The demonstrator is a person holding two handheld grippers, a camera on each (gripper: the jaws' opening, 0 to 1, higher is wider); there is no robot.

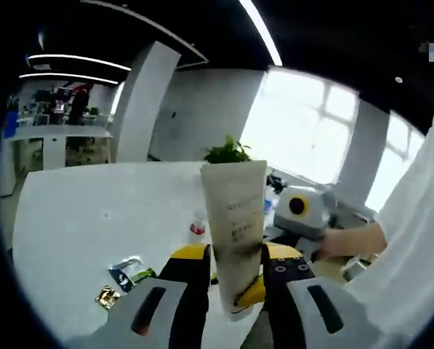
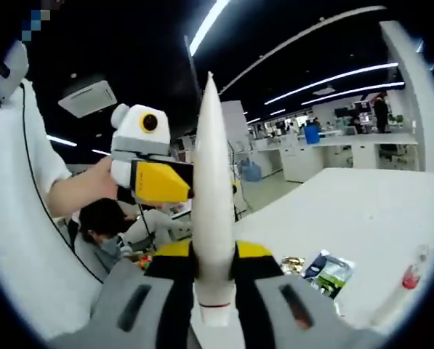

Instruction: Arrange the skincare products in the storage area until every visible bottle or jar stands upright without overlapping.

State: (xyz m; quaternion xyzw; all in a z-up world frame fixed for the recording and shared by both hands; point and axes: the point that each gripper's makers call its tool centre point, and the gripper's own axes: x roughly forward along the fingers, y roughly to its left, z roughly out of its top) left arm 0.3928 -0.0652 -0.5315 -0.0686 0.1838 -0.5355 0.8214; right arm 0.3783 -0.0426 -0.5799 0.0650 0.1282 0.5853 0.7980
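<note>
A: What was the biggest thing in sight, and how many?

B: One white counter (image 1: 93,218), seen in both views; in the right gripper view it (image 2: 362,211) spread off to the right; behind it in the left gripper view stood one white pillar (image 1: 140,102) and one bank of bright windows (image 1: 304,123).

A: And people?

B: One person in a white sleeve (image 1: 420,218) at the right edge of the left gripper view, whose hand (image 1: 340,240) held the other tool; in the right gripper view a second person with dark hair (image 2: 104,218) sat lower down behind.

A: The tubes, then?

B: Two; the left claw (image 1: 235,273) was clamped on one pale flat tube (image 1: 235,225), held upright, cap end down between the jaws; it carried several lines of small dark print, too blurred to read; the right claw (image 2: 215,273) was closed on one white tube (image 2: 213,196), seen edge-on, tapering to a point at the top, with a thin red line near its base.

A: Both off the counter?

B: Both lifted above it, yes.

A: Smaller things?

B: One green potted plant (image 1: 227,151) beyond the pale tube; a few small packets on the counter, one blue-and-green sachet (image 1: 129,273) and one gold packet (image 1: 106,295) beside it; one small red-topped item (image 1: 197,227) farther back; no writing on any of them could be made out.
</note>
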